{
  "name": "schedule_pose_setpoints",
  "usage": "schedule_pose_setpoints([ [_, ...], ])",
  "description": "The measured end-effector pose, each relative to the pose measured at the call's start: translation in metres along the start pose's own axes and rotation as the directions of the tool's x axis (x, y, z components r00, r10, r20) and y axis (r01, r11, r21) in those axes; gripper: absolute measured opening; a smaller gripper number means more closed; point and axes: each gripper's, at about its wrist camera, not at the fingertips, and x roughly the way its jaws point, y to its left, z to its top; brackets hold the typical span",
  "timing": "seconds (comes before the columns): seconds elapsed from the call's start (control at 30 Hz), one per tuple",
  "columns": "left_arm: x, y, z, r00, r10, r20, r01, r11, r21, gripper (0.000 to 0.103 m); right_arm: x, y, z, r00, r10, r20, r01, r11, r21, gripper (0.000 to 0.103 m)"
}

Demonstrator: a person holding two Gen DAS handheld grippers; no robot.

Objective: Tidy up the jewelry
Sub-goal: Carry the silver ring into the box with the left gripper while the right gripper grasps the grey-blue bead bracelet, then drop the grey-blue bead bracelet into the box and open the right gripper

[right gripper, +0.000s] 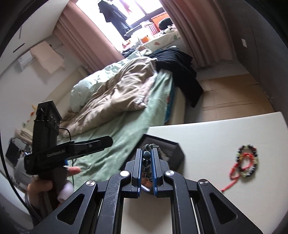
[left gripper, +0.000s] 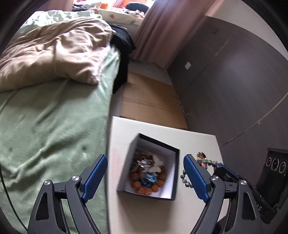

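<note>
Bedside white table (right gripper: 225, 136) has the black box (left gripper: 175, 172) on it. Right gripper (right gripper: 146, 158), pinched on a bead bracelet (right gripper: 146, 156), hangs right above the box; left gripper (left gripper: 145, 172) gapes empty around it, and a red-corded bracelet (right gripper: 247, 160) lies to the box's right.

Daylight from the blown-out window (right gripper: 126, 16), soft shadows, motion blur, fisheye-bent dark edges.

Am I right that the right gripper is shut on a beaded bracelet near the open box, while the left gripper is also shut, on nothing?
Not quite. The left gripper is open, its jaws spread wide with nothing pinched, as the left wrist view shows. The rest holds: the right gripper is shut on a beaded bracelet near the open box.
</note>
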Motion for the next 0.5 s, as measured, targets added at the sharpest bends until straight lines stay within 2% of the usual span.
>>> schedule_pose_setpoints([
  [0.17,-0.005,0.012,0.004,1.000,0.001,0.017,0.000,1.000,-0.027,0.087,0.022,0.014,0.002,0.997,0.074,-0.020,-0.073,0.996,0.048,0.011],
  [0.23,-0.008,0.014,0.005,0.999,0.001,0.032,0.000,1.000,-0.028,0.087,0.033,0.016,0.003,0.998,0.057,-0.035,-0.054,0.996,0.077,0.014],
  [0.27,-0.010,0.014,0.005,0.999,0.004,0.040,-0.003,1.000,-0.025,0.087,0.039,0.016,0.004,0.998,0.032,-0.061,-0.027,0.996,0.084,0.030],
  [0.3,-0.012,0.013,0.004,0.999,0.006,0.048,-0.005,1.000,-0.021,0.087,0.043,0.014,0.003,0.997,0.004,-0.078,0.003,0.996,0.085,0.042],
  [0.33,-0.012,0.012,0.004,0.999,0.007,0.053,-0.006,1.000,-0.016,0.087,0.043,0.010,0.002,0.996,-0.034,-0.080,0.041,0.995,0.088,0.063],
  [0.37,-0.013,0.009,0.004,0.998,0.006,0.058,-0.006,1.000,-0.004,0.087,0.040,0.006,0.001,0.996,-0.048,-0.070,0.054,0.994,0.097,0.071],
  [0.5,-0.013,-0.001,0.003,0.997,0.029,0.072,-0.032,0.999,0.035,0.086,0.026,-0.007,0.003,0.994,-0.079,-0.071,0.087,0.989,0.121,0.072],
])
